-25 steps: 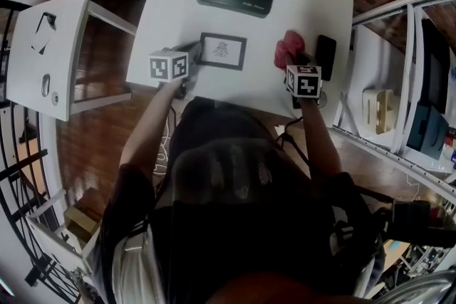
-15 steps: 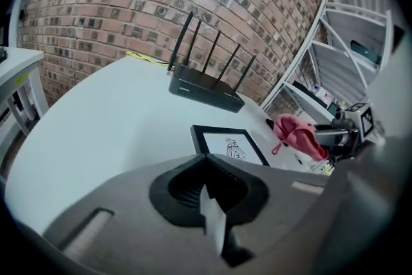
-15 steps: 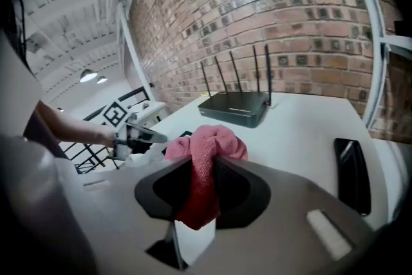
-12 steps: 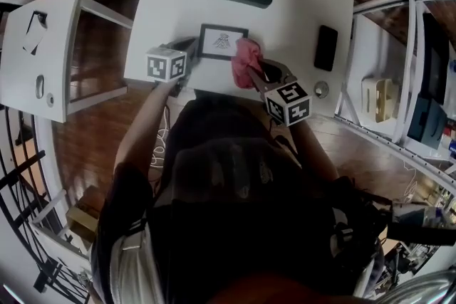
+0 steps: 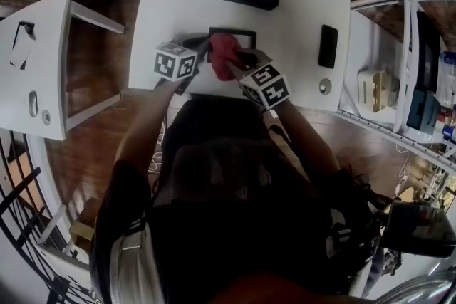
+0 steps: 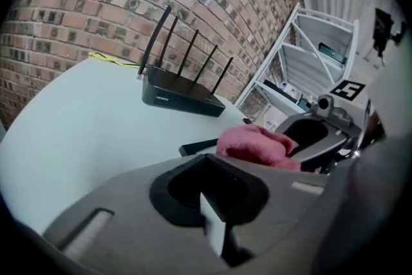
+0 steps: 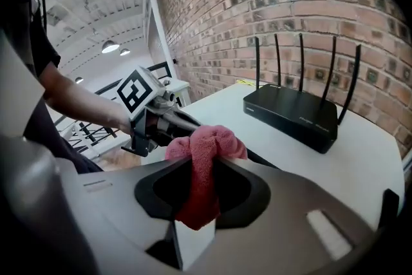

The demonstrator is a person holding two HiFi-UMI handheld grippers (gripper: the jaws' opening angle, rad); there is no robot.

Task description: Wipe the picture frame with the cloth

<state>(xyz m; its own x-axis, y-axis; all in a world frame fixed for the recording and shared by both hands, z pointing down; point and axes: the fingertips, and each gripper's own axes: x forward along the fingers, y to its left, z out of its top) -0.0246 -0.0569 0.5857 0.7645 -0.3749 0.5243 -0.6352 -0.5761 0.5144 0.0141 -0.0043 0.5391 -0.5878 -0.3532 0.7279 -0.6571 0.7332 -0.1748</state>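
Right claw (image 5: 234, 65), pinching the red cloth (image 5: 223, 52), has just swung in from the right and is now over the picture frame (image 5: 246, 34) mid-table. Left claw (image 5: 199, 52) sits closed at the frame's left edge. Looks like wiping can start.

Both arms reach forward, left gripper (image 5: 200, 50) with fingers together, right gripper (image 5: 236, 66) clamping the cloth (image 5: 222, 48)

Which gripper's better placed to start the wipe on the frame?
Right. The right gripper is shut on the cloth, which sits over the picture frame. The left gripper is shut, empty, at the frame's left edge.
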